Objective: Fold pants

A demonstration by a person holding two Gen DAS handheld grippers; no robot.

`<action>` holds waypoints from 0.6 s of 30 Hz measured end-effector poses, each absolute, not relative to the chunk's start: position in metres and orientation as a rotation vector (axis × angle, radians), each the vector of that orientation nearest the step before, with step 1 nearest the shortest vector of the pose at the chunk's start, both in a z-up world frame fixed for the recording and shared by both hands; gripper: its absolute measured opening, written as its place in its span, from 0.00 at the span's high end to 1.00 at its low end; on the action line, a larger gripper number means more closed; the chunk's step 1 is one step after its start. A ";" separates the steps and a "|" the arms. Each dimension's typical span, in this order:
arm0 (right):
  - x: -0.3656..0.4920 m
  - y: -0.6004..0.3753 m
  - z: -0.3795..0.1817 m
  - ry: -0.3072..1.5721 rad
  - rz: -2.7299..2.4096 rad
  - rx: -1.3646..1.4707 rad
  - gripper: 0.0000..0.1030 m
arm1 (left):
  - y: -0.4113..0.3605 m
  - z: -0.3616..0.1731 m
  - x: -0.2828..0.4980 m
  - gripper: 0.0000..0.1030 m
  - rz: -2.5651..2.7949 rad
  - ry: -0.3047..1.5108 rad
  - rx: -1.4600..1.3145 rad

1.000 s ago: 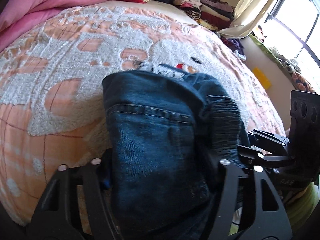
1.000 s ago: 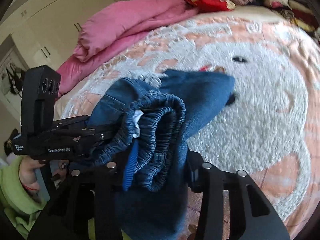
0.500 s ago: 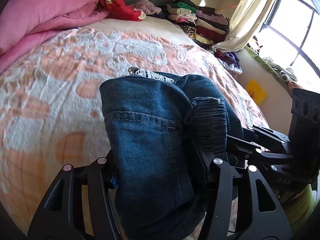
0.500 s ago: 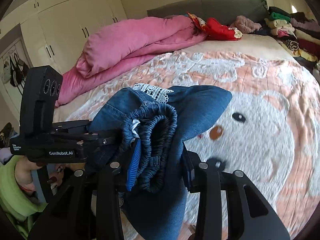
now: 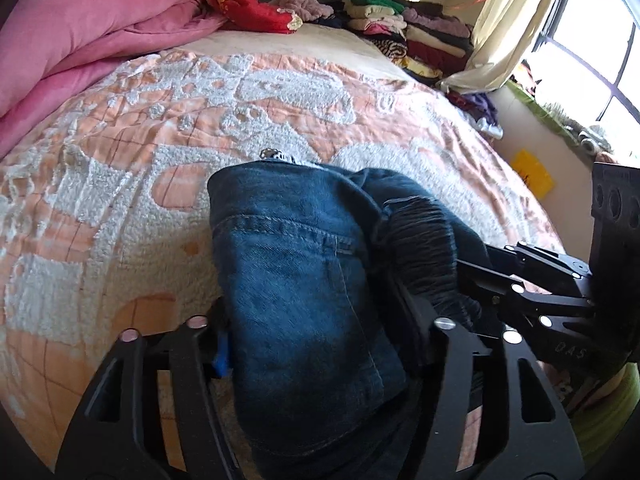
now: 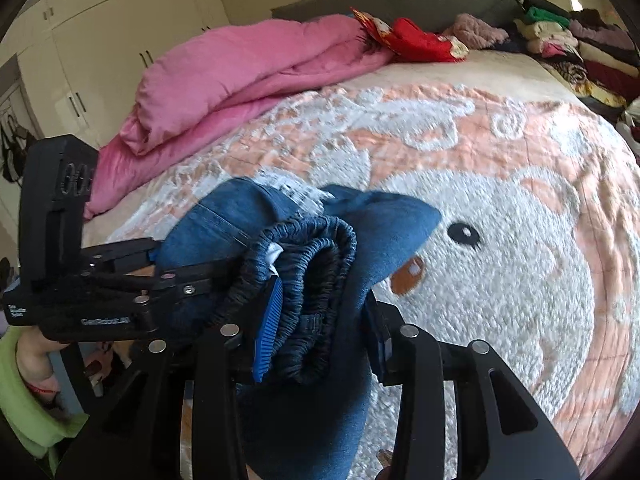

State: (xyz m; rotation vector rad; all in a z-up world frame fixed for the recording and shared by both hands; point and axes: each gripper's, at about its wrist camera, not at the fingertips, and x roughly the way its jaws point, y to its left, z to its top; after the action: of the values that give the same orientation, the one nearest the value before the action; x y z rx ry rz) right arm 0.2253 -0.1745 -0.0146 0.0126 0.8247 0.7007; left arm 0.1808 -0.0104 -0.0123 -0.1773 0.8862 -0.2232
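A folded bundle of dark blue denim pants (image 5: 304,280) with an elastic waistband (image 6: 312,264) hangs above the bed, carried between both grippers. My left gripper (image 5: 320,344) has the thick fold filling the gap between its fingers; its jaws are opening, with the pads still against the denim. From the right side, my right gripper (image 6: 320,332) is shut on the gathered waistband, with blue pads on either side of it. Each gripper shows in the other's view: the right gripper (image 5: 500,280) and the left gripper (image 6: 176,280). The bundle's underside is hidden.
A peach and white fleecy blanket (image 5: 280,88) covers the bed. A pink duvet (image 5: 80,32) is heaped at the back left, with red cloth (image 5: 260,16) and stacks of folded clothes (image 5: 420,36) along the headboard. A hand in a green sleeve (image 6: 28,360) holds the left gripper.
Both grippers have risen and moved over the bed with the pants bundle still between them. More of the headboard and far clothes piles shows now.
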 end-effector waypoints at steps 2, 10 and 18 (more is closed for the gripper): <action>0.226 -0.178 -0.020 0.844 0.678 0.020 0.57 | -0.010 -0.017 0.181 0.40 -0.211 0.902 -0.171; 0.231 -0.191 -0.043 0.928 0.612 0.061 0.41 | -0.004 -0.036 0.182 0.29 -0.181 0.952 -0.173; 0.222 -0.187 -0.035 0.900 0.575 0.024 0.29 | -0.004 -0.034 0.173 0.28 -0.177 0.943 -0.177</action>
State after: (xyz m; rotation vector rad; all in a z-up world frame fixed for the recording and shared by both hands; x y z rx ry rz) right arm 0.2216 -0.1873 -0.0355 0.0244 0.9002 0.5750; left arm 0.1733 -0.0037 -0.0344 -0.1768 0.9426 -0.1767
